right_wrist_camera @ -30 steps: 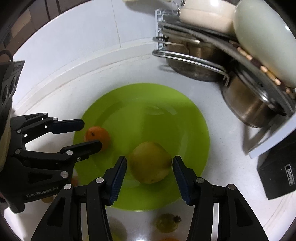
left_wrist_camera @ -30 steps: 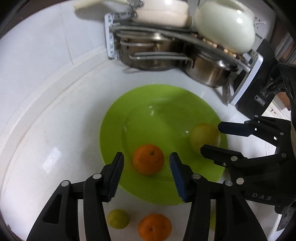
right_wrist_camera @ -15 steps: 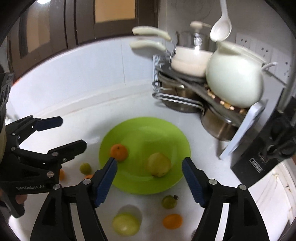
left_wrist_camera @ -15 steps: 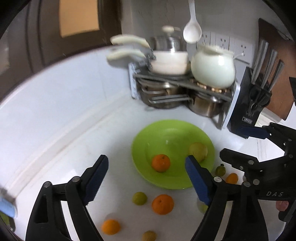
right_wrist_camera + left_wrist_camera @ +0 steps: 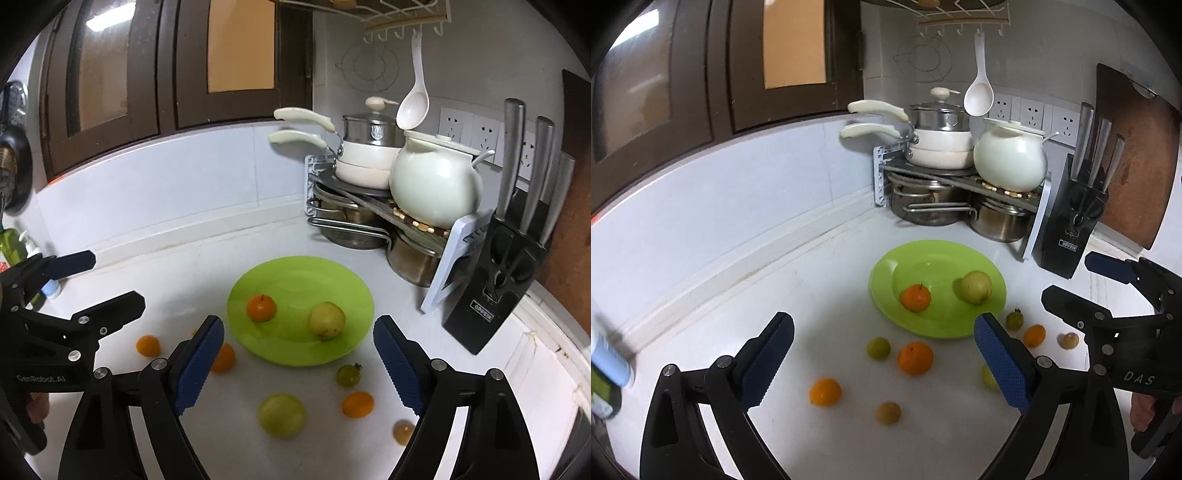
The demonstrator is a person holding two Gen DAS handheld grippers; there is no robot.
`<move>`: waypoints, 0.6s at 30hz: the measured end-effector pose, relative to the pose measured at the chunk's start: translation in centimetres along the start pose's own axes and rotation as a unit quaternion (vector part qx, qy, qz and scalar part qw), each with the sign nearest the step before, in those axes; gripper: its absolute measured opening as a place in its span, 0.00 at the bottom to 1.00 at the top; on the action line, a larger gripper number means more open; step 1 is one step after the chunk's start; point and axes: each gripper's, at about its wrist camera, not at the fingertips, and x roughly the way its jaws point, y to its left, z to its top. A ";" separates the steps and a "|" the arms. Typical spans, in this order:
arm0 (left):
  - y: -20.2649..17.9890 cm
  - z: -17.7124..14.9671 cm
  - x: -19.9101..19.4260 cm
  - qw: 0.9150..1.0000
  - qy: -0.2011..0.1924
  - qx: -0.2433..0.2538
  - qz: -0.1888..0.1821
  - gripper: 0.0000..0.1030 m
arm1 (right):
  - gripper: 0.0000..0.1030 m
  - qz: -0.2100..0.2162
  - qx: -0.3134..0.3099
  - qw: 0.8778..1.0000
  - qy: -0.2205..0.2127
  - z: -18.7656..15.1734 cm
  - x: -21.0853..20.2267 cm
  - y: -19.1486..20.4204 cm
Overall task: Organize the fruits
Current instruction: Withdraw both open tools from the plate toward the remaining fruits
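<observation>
Green is the plate (image 5: 993, 277) that lies on the white tabletop (image 5: 812, 295), in front of the rack with steel pots (image 5: 934, 206). On the plate rest two fruits, well apart: an orange (image 5: 916, 298) to the left and a yellow-green pear-like fruit (image 5: 977, 287) to the right. The other fruits lie loose on the tabletop near the plate: a bigger orange (image 5: 915, 358), a small green fruit (image 5: 878, 348), an orange one (image 5: 824, 392) and some small ones that are blurred. The left tongs (image 5: 882, 362) are wide open and hold nothing; their jaws have just been opening, with only bare tabletop and loose fruit far below them. The right tongs (image 5: 298, 363) are also wide open and empty, their jaws have just been opening too. A black knife block (image 5: 495, 288) stands at the right.
</observation>
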 end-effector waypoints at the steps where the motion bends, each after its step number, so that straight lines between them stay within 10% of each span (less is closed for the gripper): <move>1: 0.0 -0.5 -0.2 1.000 0.000 -0.001 0.001 0.97 | 0.81 0.004 0.004 1.000 0.002 -0.2 -0.2 0.1; 18: 0.7 -8.3 0.3 0.998 0.047 -0.030 0.029 0.95 | 0.81 -0.003 -0.006 0.999 0.045 -5.8 0.7 1.4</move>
